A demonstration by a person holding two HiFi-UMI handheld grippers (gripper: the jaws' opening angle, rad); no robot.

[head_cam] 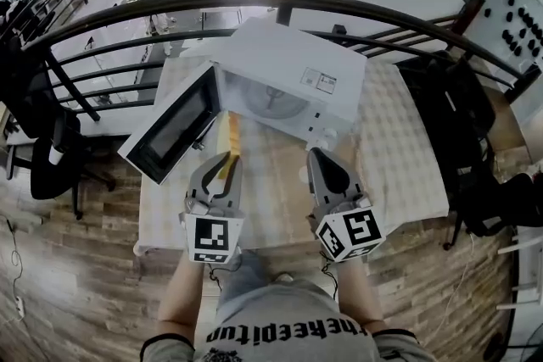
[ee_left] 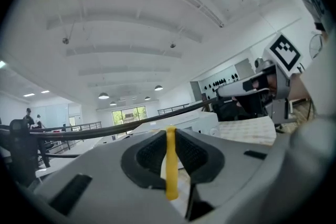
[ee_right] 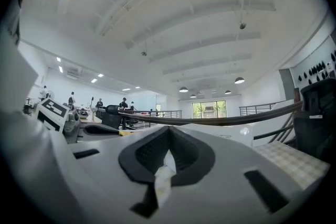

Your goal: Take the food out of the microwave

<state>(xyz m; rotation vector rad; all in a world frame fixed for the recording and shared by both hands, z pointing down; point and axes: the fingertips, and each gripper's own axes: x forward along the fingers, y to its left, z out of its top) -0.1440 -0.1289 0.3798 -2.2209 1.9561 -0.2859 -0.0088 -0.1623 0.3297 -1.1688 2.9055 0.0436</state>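
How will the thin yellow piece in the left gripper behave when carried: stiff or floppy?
Probably stiff: the yellow piece juts straight beyond the left gripper without sagging. Thin and narrow, it looks light, yet might pivot between the jaws.

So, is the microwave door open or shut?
Open: the microwave door stands swung out leftward, and the turntable inside shows.

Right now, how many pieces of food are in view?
1: a yellow strip clamped in the left gripper, in front of the open microwave. The turntable looks bare; part of the inside is hidden.
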